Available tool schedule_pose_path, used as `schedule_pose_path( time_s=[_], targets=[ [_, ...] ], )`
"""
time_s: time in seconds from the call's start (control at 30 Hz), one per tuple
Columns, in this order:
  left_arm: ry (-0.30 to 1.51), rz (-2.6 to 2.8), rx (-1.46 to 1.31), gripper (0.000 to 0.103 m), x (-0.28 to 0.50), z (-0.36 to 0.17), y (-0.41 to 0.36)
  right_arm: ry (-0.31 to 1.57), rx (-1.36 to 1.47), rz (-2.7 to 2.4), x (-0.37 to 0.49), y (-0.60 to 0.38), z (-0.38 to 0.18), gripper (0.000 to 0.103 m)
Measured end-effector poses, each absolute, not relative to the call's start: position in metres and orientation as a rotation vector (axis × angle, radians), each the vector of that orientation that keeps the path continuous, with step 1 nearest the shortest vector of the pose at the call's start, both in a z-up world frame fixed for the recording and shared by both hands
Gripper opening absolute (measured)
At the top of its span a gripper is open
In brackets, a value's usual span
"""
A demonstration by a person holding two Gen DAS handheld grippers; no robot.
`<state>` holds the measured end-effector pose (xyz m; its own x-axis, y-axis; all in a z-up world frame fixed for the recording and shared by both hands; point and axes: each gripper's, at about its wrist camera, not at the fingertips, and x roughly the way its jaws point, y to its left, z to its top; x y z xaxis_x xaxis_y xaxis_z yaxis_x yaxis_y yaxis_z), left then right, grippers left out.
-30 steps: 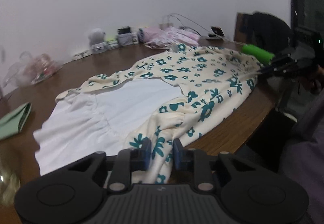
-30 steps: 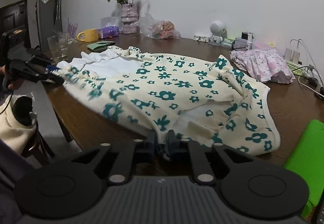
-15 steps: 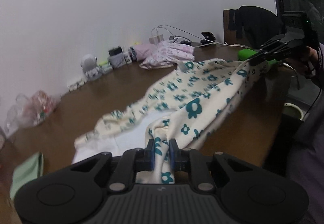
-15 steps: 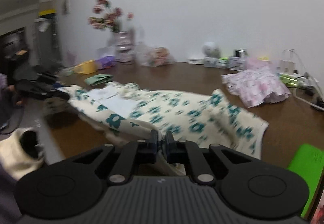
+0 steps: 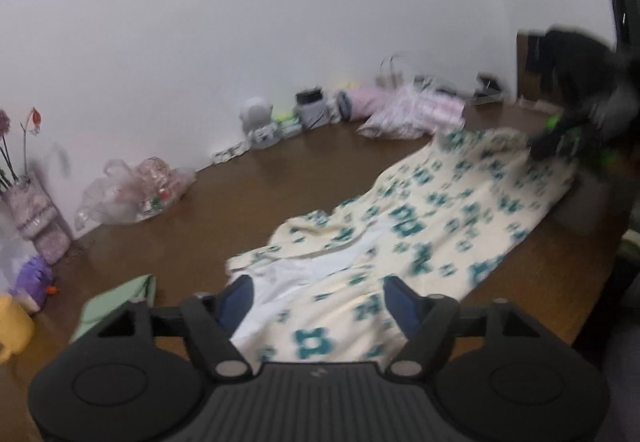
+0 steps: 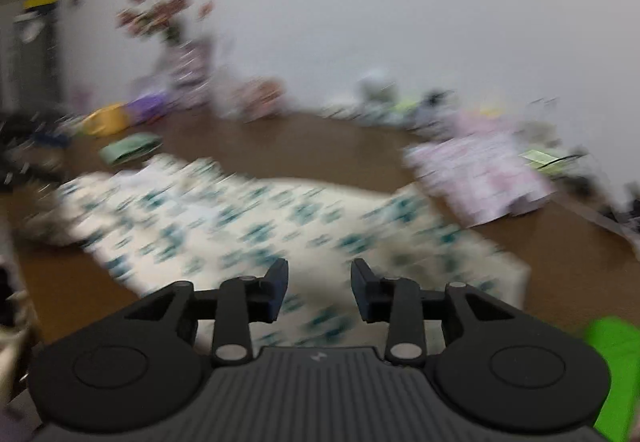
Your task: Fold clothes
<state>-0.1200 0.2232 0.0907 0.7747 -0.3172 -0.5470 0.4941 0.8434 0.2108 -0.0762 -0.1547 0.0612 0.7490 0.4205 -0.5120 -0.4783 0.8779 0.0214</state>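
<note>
Left wrist: no legible writing.

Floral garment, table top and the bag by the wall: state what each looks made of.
Floral garment: soft woven or knit cloth, likely cotton, matte; it drapes and wrinkles, with a plain white lining showing. Table top: brown wood or wood-look laminate, with a faint sheen; the grain is too blurred to tell. Bag: thin clear plastic film, crinkled and glinting, its contents showing through.
</note>
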Motion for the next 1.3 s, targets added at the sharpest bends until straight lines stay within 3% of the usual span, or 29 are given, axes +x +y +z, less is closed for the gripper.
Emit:
schedule_pose_path(
  time_s=[0.07, 0.1, 0.3, 0.47, 0.53, 0.6, 0.83, 0.87, 0.97, 1.0, 1.17, 1.23, 1.27, 1.3],
  targets=[
    [0.587, -0.497, 0.402, 0.07, -0.117, 0.075, 0.21, 0.567, -0.123, 0.508, -0.073, -0.143, 0.051, 0.035],
    [0.624, -0.507, 0.449, 0.058, -0.115, 0.066, 0.202, 0.583, -0.117, 0.502, -0.069, -0.141, 0.048, 0.035],
    [0.717, -0.451, 0.537, 0.007, -0.094, 0.042, 0.203, 0.638, -0.095, 0.478, -0.061, -0.143, 0.037, 0.032],
    [0.606, -0.35, 0.529, 0.007, -0.089, 0.069, 0.218, 0.626, -0.125, 0.489, -0.066, -0.147, 0.035, 0.031],
    [0.568, -0.307, 0.504, 0.014, -0.089, 0.082, 0.225, 0.627, -0.122, 0.494, -0.066, -0.149, 0.035, 0.031],
    [0.529, -0.265, 0.48, 0.029, -0.089, 0.095, 0.232, 0.622, -0.119, 0.498, -0.066, -0.15, 0.035, 0.031],
    [0.536, -0.021, 0.314, 0.027, -0.086, 0.106, 0.242, 0.614, -0.114, 0.503, -0.067, -0.151, 0.035, 0.031],
    [0.533, -0.054, 0.284, 0.032, -0.087, 0.105, 0.235, 0.614, -0.114, 0.502, -0.067, -0.151, 0.035, 0.031],
    [0.522, -0.173, 0.246, 0.061, -0.08, 0.096, 0.203, 0.612, -0.117, 0.501, -0.067, -0.151, 0.035, 0.031],
    [0.518, -0.213, 0.245, 0.065, -0.076, 0.093, 0.192, 0.61, -0.118, 0.501, -0.067, -0.151, 0.035, 0.031],
    [0.583, -0.231, 0.263, 0.065, -0.036, 0.061, 0.152, 0.617, -0.131, 0.498, -0.067, -0.15, 0.036, 0.031],
    [0.651, -0.207, 0.26, 0.054, -0.026, 0.047, 0.149, 0.618, -0.132, 0.491, -0.068, -0.151, 0.036, 0.031],
    [0.709, -0.205, 0.257, 0.041, -0.024, 0.041, 0.151, 0.62, -0.132, 0.488, -0.069, -0.151, 0.036, 0.031],
    [0.727, -0.202, 0.24, 0.04, -0.028, 0.039, 0.156, 0.622, -0.132, 0.484, -0.069, -0.151, 0.037, 0.031]
  ],
)
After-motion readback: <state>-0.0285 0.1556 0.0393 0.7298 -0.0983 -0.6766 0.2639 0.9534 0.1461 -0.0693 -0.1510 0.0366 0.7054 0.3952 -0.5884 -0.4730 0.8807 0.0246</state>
